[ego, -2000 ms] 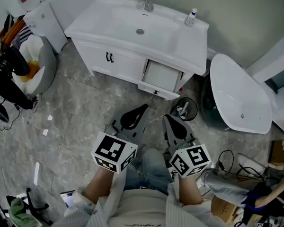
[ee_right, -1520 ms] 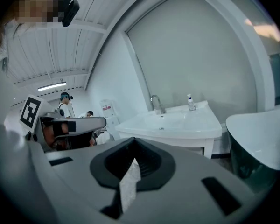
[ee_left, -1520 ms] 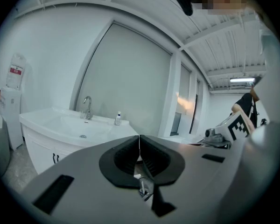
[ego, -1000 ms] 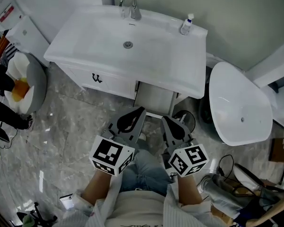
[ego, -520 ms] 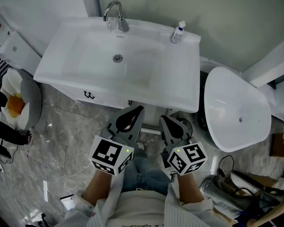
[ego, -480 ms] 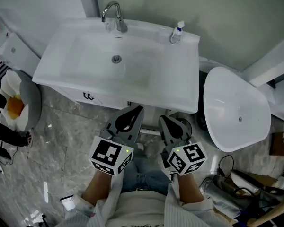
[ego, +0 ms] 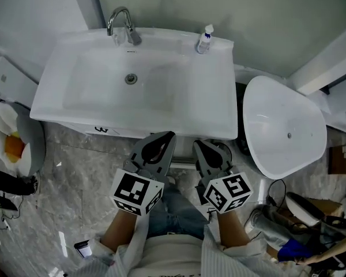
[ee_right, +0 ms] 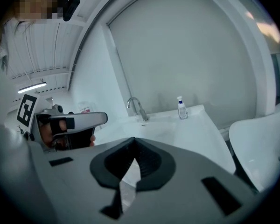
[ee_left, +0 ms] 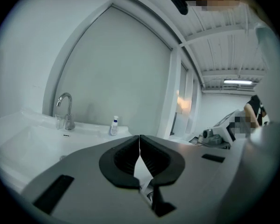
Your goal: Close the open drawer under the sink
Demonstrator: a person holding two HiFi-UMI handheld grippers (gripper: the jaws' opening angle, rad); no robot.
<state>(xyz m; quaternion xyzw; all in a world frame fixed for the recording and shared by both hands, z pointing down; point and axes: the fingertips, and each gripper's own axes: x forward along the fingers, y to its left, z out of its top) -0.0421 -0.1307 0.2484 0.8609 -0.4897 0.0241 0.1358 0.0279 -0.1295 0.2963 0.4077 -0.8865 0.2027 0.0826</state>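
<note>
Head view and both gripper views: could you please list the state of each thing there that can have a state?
Left gripper: fingers together, holding nothing.
Right gripper: fingers together, holding nothing.
Faucet: off, no water running.
Sink: basin empty.
Bottle: upright, cap on, at the back right corner of the sink.
Drawer: hidden under the front edge of the sink, cannot tell.

Glossy white sink, shiny metal tap, polished marble-look floor.
</note>
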